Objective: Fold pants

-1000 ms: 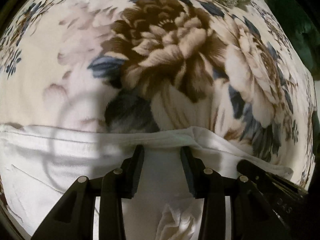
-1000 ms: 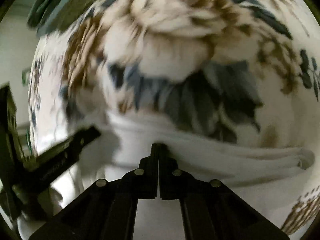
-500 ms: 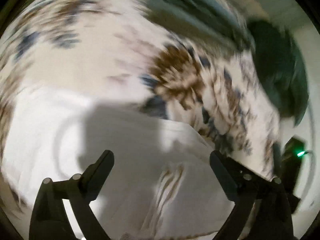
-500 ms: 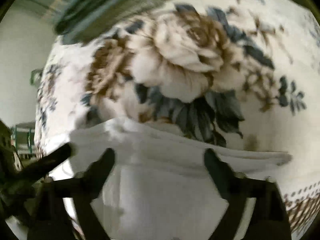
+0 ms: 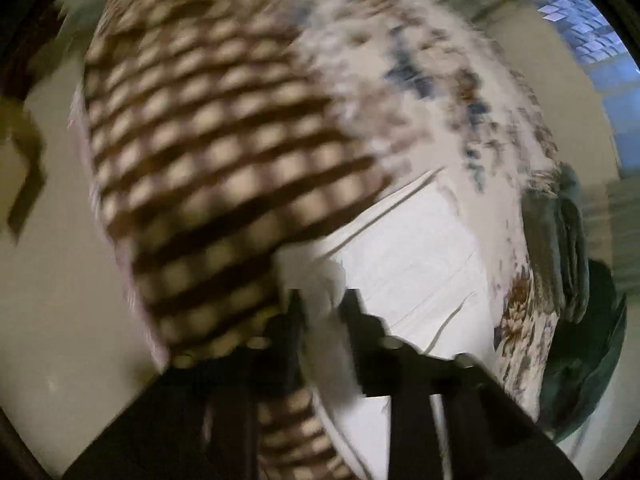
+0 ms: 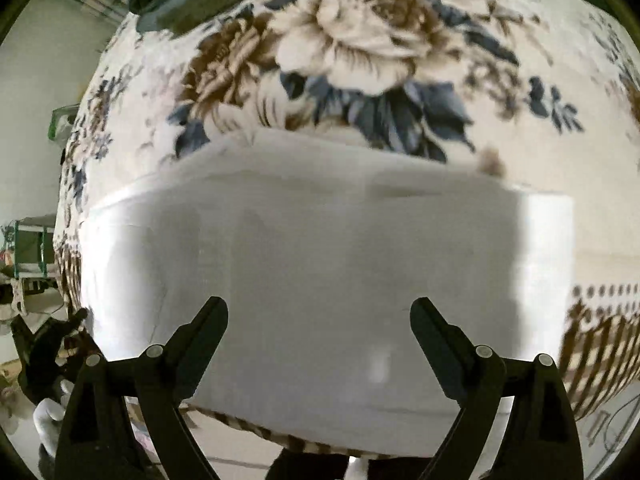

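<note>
While my left gripper [image 5: 320, 300] pinches a white end of the folded white cotton pants [image 6: 304, 280] lying on the floral-printed bedspread [image 6: 360, 48], I hold my right gripper [image 6: 319, 312] spread above them, free to regrasp.

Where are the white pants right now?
The white pants lie flat on the flowery bedspread, right ahead of the open right tongs; in the left view, the left tongs pinch a bunch.

Dim, fisheye-warped views; left heavily motion-blurred, right softly shadowed.
</note>
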